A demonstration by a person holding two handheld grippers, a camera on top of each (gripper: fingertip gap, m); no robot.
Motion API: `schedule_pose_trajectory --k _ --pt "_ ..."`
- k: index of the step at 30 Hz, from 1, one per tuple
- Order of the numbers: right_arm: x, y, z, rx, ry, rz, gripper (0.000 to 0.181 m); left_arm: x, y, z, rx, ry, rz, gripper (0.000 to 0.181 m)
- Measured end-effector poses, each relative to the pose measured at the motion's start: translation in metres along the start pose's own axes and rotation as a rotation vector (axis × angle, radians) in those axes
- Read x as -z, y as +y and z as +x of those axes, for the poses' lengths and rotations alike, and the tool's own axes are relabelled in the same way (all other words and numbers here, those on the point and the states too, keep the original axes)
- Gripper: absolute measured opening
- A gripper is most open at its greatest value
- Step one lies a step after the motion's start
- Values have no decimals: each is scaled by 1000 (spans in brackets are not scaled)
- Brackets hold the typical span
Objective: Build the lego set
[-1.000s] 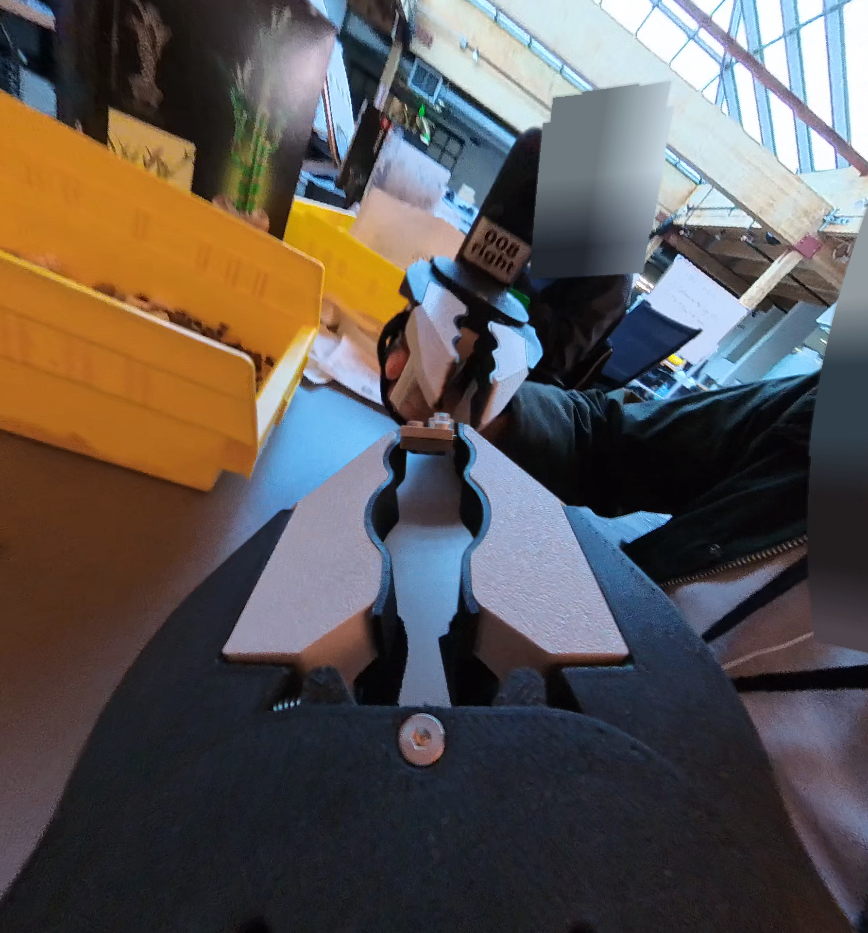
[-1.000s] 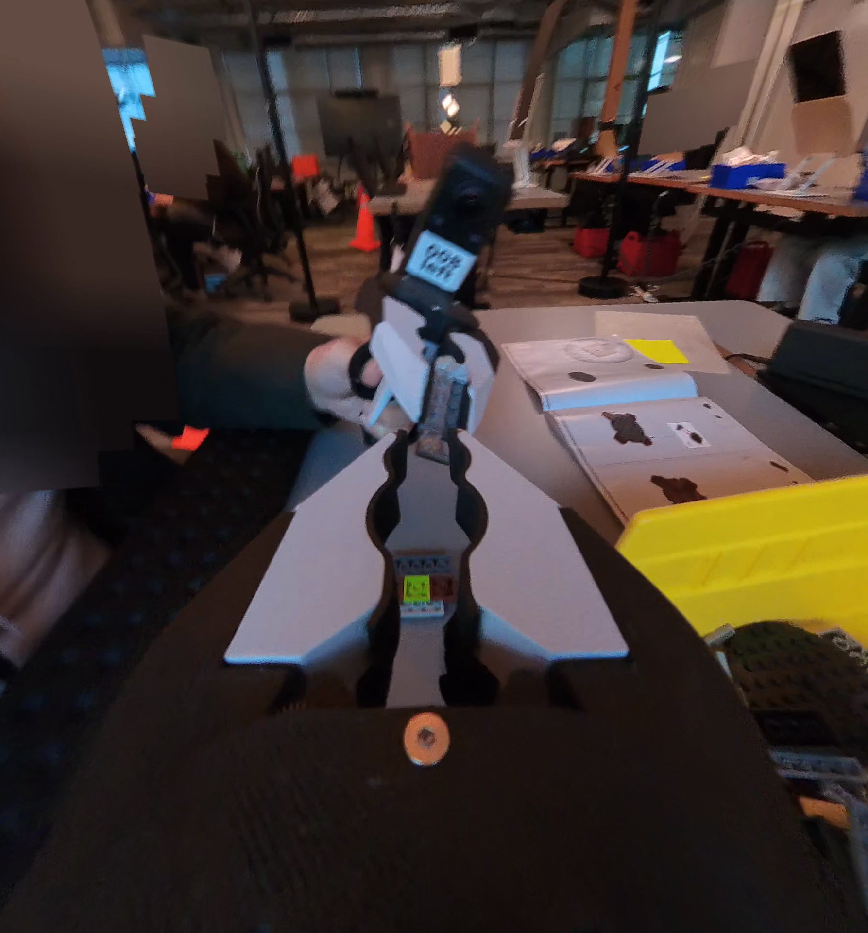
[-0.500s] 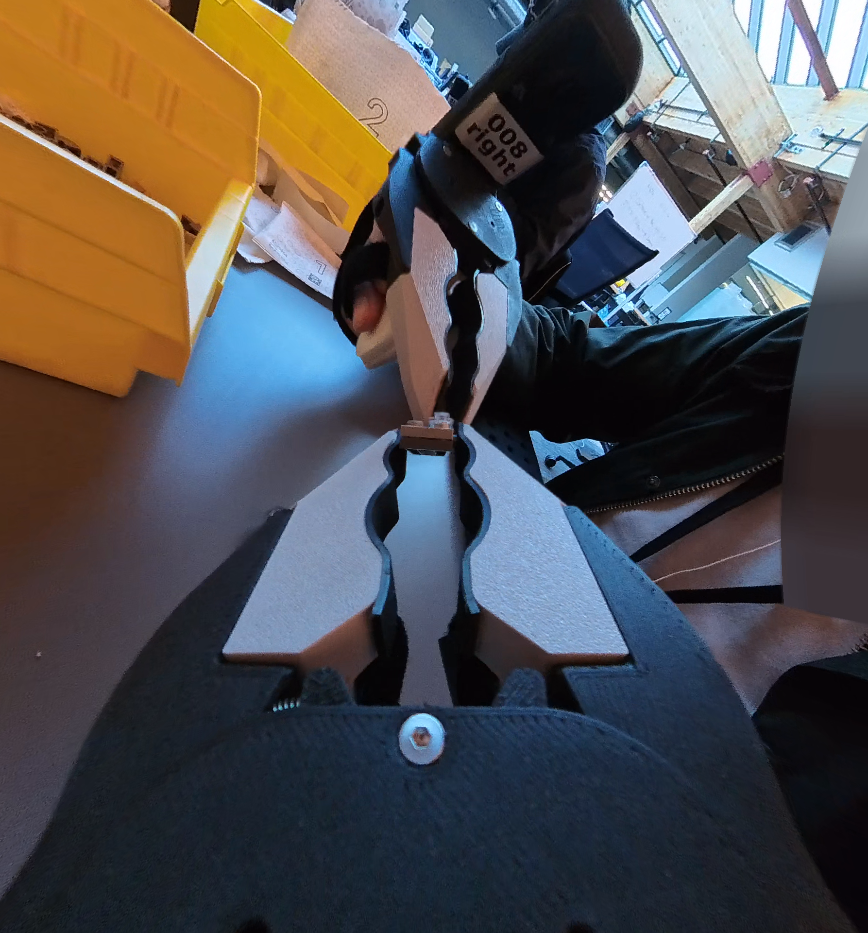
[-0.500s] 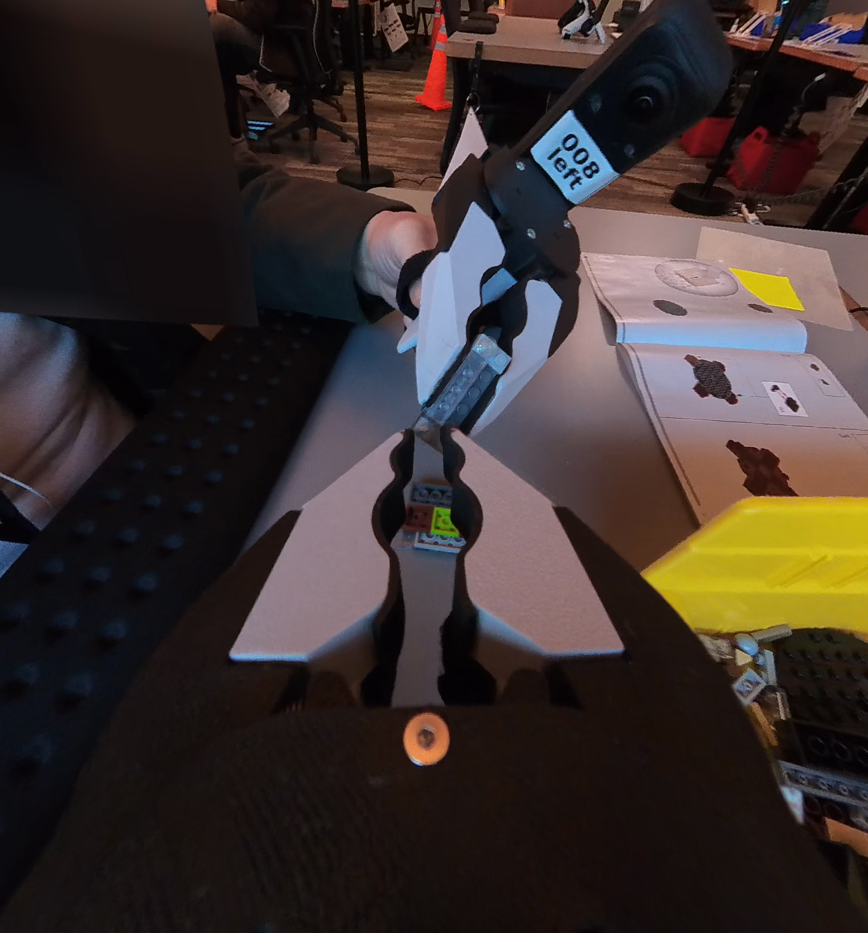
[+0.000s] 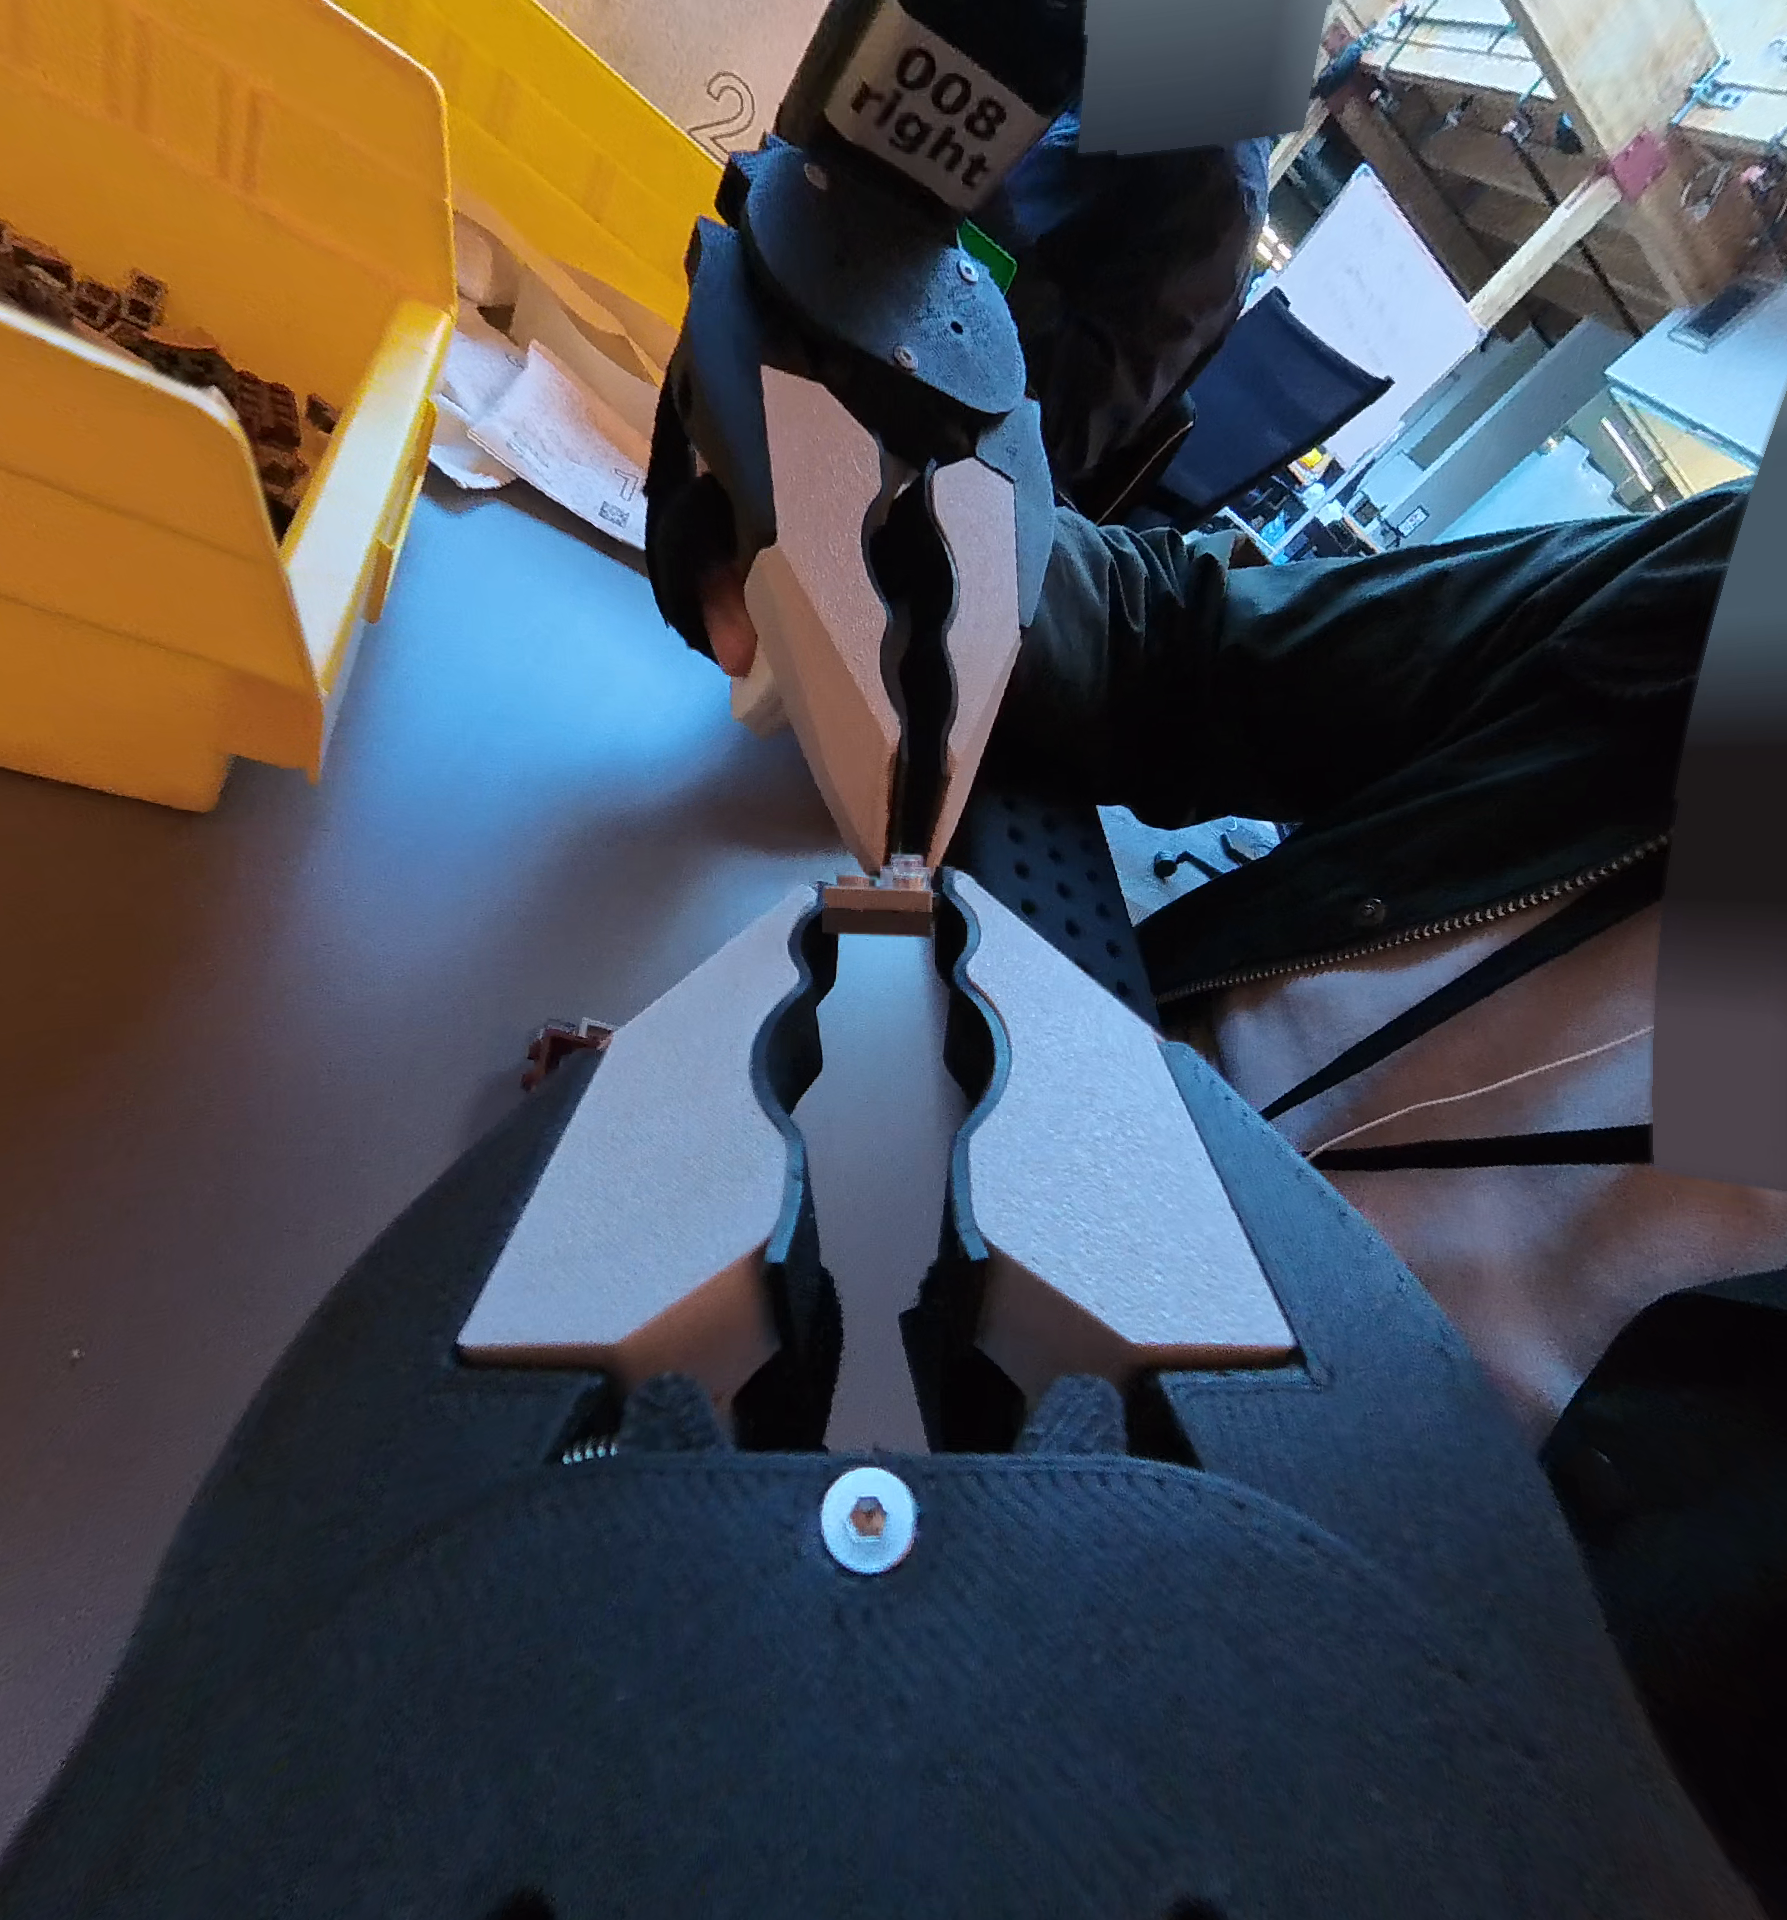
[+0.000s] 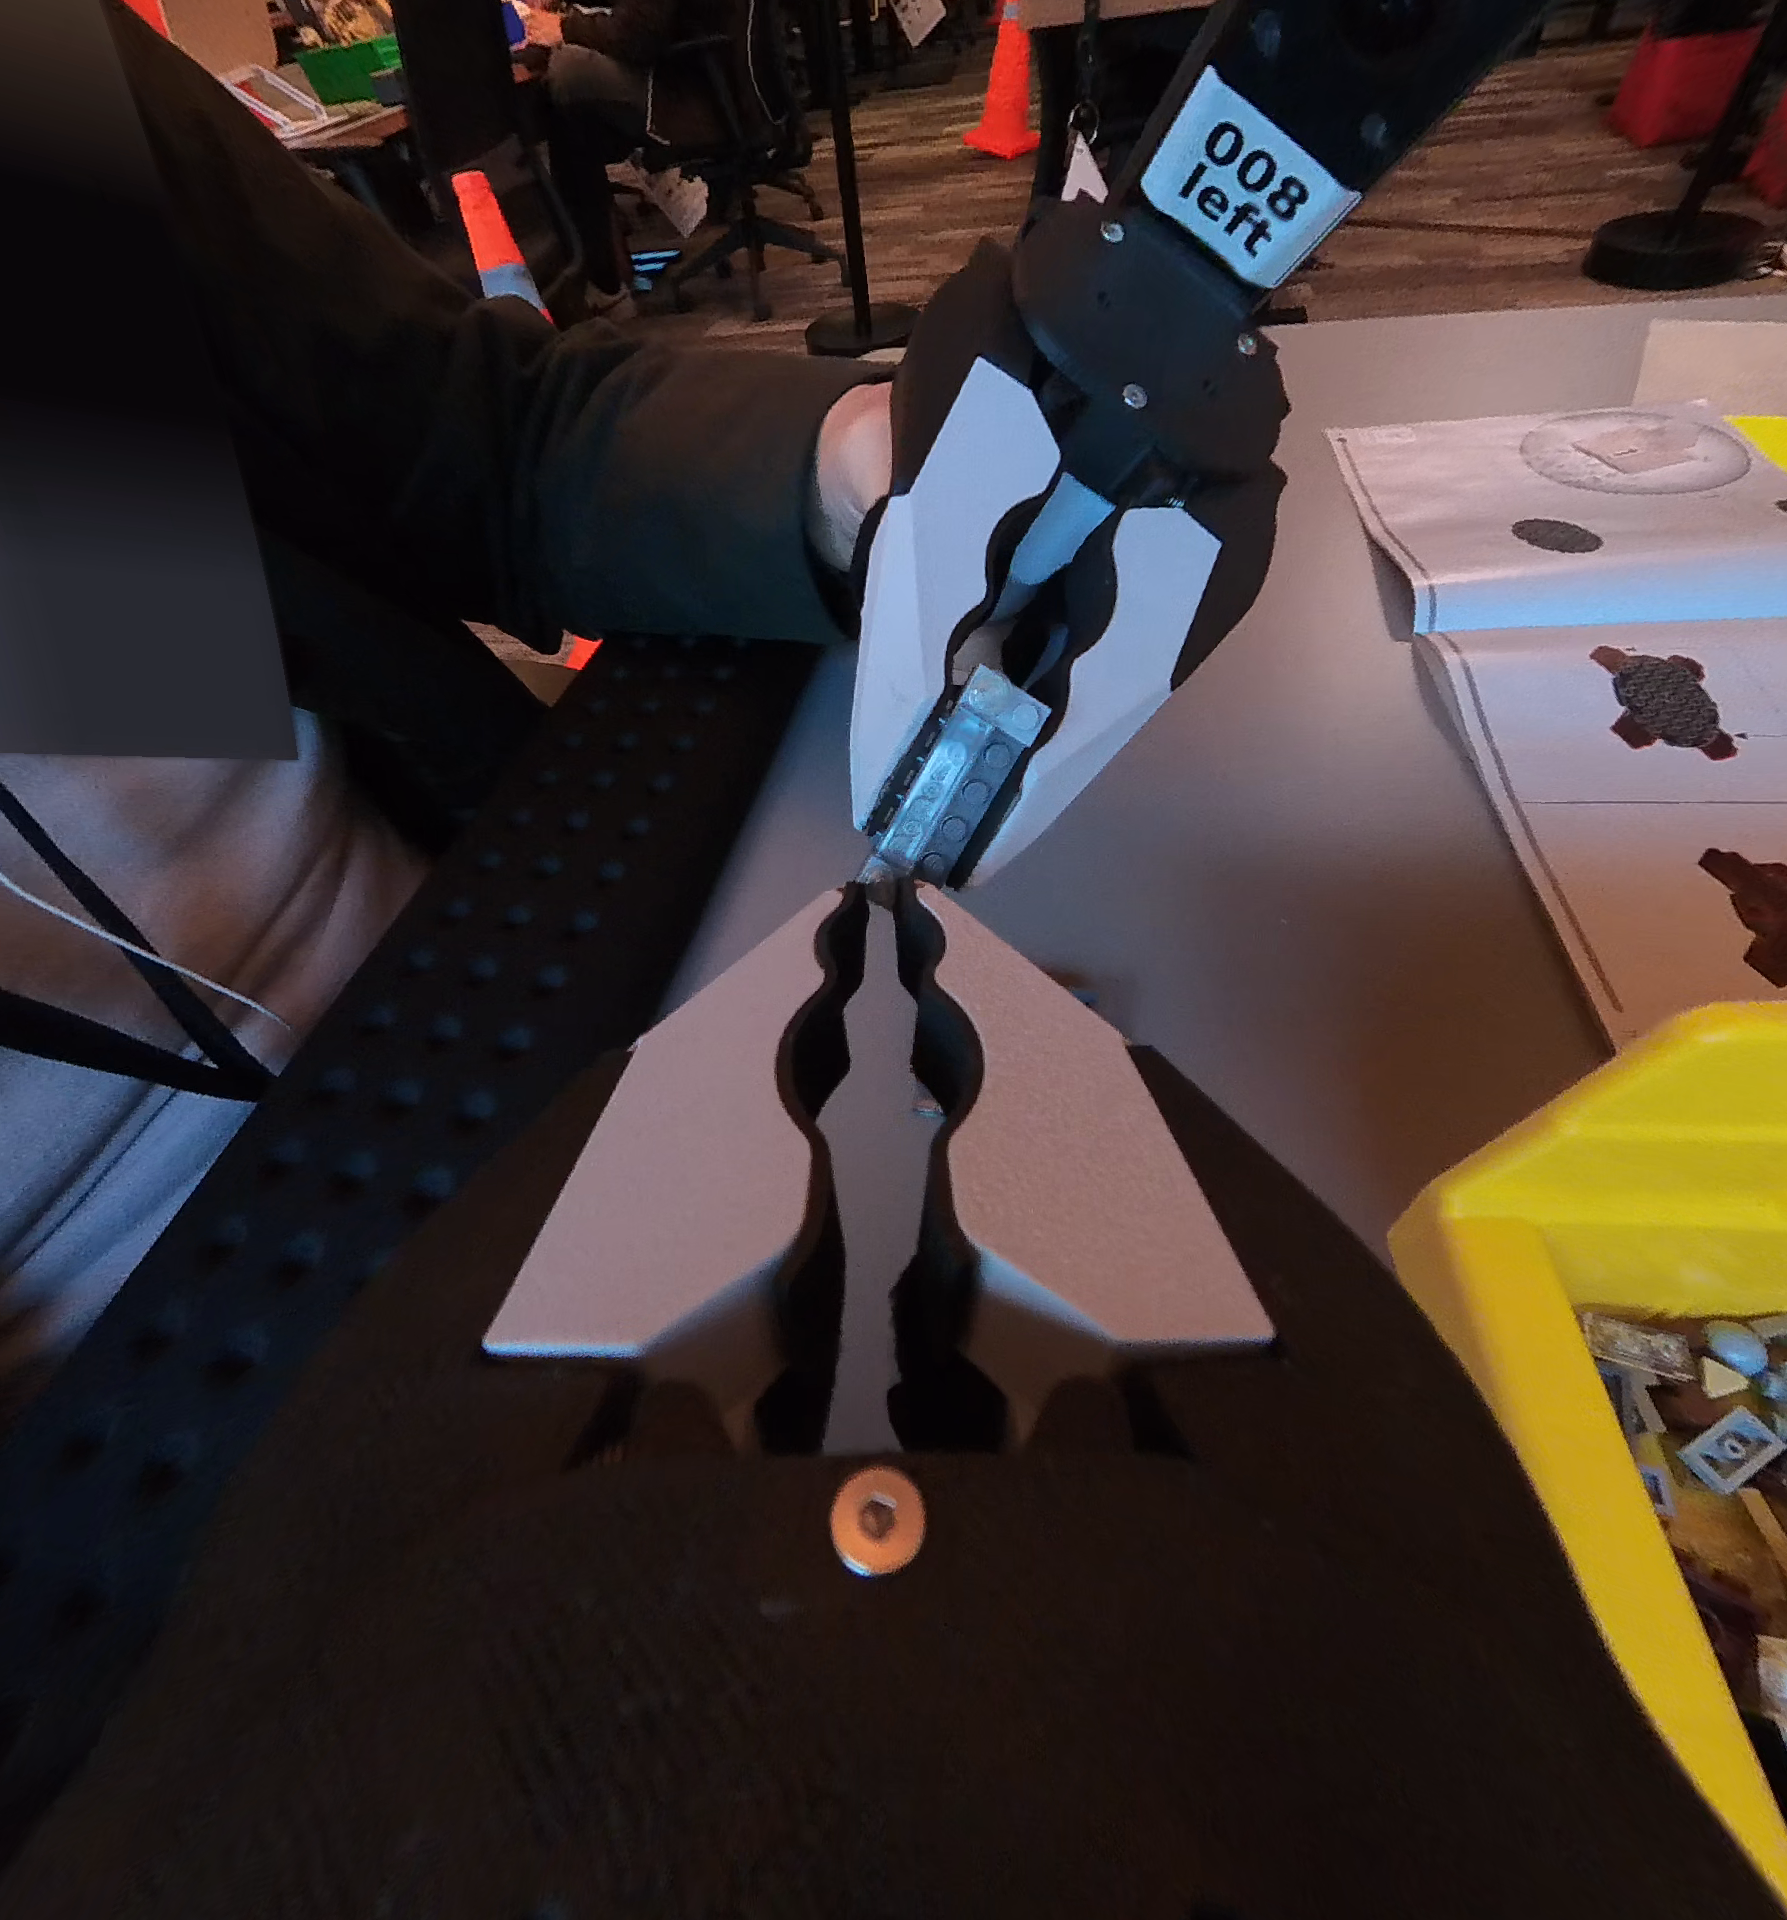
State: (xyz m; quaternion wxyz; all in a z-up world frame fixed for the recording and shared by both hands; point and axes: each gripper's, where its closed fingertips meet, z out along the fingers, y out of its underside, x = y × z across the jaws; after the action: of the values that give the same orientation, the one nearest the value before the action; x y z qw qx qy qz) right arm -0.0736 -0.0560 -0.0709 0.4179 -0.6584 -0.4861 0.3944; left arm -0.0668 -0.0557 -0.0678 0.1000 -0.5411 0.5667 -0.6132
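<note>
In the left wrist view my left gripper (image 5: 878, 902) is shut on a brown lego plate (image 5: 876, 912), held across its tips above the table. My right gripper (image 5: 907, 854) comes down from above, and its tips pinch a small grey piece (image 5: 905, 869) that sits on the plate's top. In the right wrist view my right gripper (image 6: 883, 891) is nearly closed on that small piece, which is mostly hidden. There the left gripper (image 6: 915, 862) points down at it and holds the long studded plate (image 6: 962, 764) edge-on between its fingers.
Yellow bins (image 5: 141, 436) with brown pieces stand at the left, with paper bags behind them. Another yellow bin (image 6: 1637, 1288) of mixed pieces is at the right. An open instruction booklet (image 6: 1647, 665) lies beyond it. A small dark red piece (image 5: 556, 1044) lies on the grey table (image 5: 245, 987). A black studded mat (image 6: 401, 1039) runs along the table edge. Left and right tips are no more than a few centimetres apart.
Both grippers have tilted down toward the table and stayed tip to tip. The right gripper now stands steeper over the plate, with the small piece pressed onto its top.
</note>
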Motion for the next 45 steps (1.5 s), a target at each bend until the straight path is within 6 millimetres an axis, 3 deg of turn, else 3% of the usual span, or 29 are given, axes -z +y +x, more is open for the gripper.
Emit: schedule_pose_trajectory --k 5,10,12,15,18,29,36,45 --pt "4 -4 -2 -21 -26 29 2 1 3 3 -28 -6 -30 17" --pt "18 -22 3 -13 -9 144 0 5 -3 -3 -16 -15 22 17" --pt "16 -16 6 -35 -3 133 0 2 -4 -2 8 8 32 17" --pt "10 -6 7 -105 -33 107 14 -3 2 -4 -10 -13 -7 17" --pt "5 -5 2 -83 -47 87 6 -5 3 -3 -14 -12 -15 17" --pt "4 0 4 -64 -17 40 5 -4 1 -6 10 -23 4 17" --pt "11 -25 12 -21 82 152 3 7 -33 -1 78 31 241 17" --pt "18 -43 21 17 171 270 4 7 -46 1 134 97 351 17"
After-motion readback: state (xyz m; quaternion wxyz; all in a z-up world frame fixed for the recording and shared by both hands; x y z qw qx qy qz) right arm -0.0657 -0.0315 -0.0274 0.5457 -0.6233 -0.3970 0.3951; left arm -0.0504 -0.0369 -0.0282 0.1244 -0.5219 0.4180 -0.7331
